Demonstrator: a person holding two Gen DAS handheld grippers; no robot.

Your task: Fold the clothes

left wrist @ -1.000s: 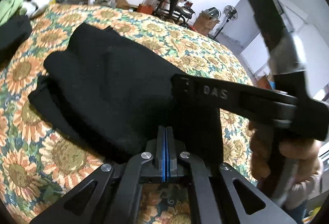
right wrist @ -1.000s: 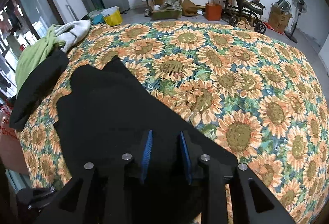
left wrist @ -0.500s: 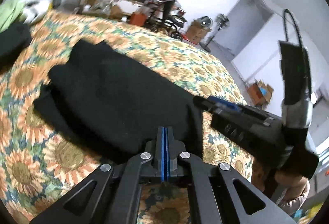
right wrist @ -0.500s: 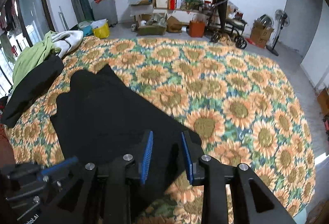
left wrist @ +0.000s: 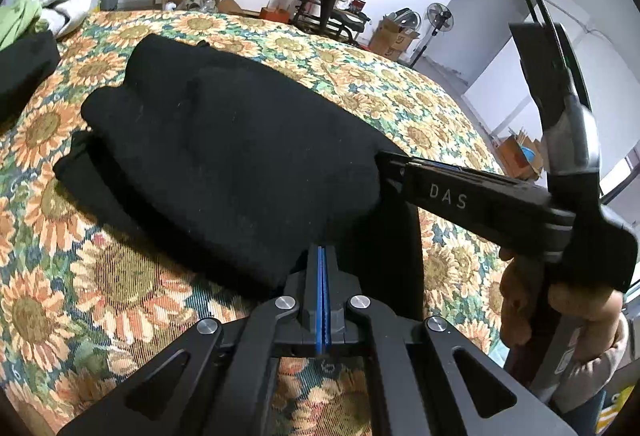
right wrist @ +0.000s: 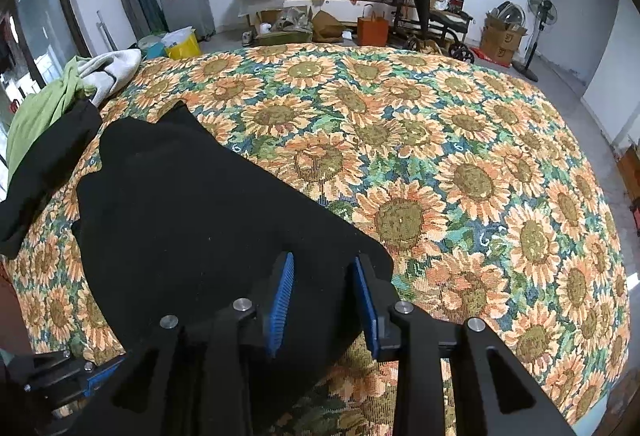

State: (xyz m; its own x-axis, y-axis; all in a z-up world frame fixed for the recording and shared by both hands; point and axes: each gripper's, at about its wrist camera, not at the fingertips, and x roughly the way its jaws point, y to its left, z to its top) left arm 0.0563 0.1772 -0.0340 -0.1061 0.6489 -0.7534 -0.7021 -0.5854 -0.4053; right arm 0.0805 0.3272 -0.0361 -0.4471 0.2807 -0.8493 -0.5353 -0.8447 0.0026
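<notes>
A black garment (left wrist: 224,139) lies folded on the sunflower-print bedspread (left wrist: 400,83); it also shows in the right wrist view (right wrist: 180,203). My left gripper (left wrist: 322,256) is shut at the garment's near edge, and black cloth seems pinched between its blue pads. My right gripper (right wrist: 322,268) is open, its blue pads straddling the garment's near right corner without closing on it. The right gripper's body also shows in the left wrist view (left wrist: 480,195), held by a hand at the right.
A second black garment (right wrist: 44,163), a green cloth (right wrist: 40,111) and a white cloth (right wrist: 108,69) lie piled at the bed's far left. Shelves, boxes, a walker and a fan (right wrist: 540,11) stand beyond the bed's far edge.
Both grippers have dropped back down close to the garment's near edge after a brief lift. The left stays shut and the right stays open.
</notes>
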